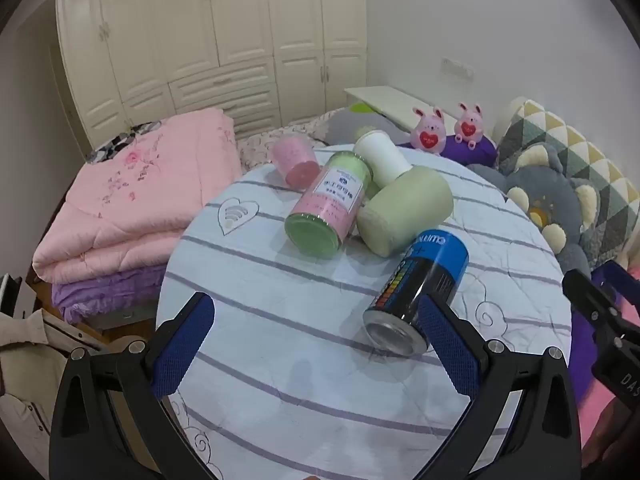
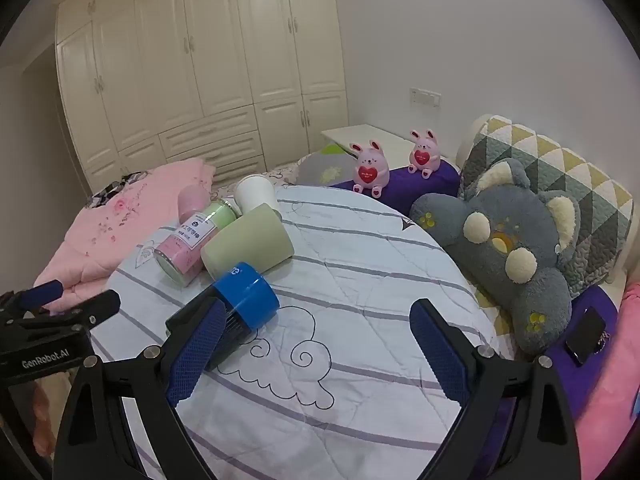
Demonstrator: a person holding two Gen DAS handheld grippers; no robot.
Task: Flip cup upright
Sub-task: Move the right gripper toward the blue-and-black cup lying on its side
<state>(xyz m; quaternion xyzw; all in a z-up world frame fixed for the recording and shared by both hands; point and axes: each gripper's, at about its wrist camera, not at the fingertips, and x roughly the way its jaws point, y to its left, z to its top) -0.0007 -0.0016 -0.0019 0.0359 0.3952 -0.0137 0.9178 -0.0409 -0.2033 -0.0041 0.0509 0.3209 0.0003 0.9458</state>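
Several containers lie on their sides on a round table with a striped white cloth. A pale green cup lies in the middle, also in the right wrist view. A white cup and a pink cup lie behind it. A pink-and-green jar and a blue-black can lie nearby. My left gripper is open, its right finger beside the can. My right gripper is open and empty over the cloth, its left finger next to the can.
A folded pink quilt lies left of the table. A grey plush cushion, a patterned pillow and two pink bunny toys sit to the right and behind. White wardrobes line the back wall.
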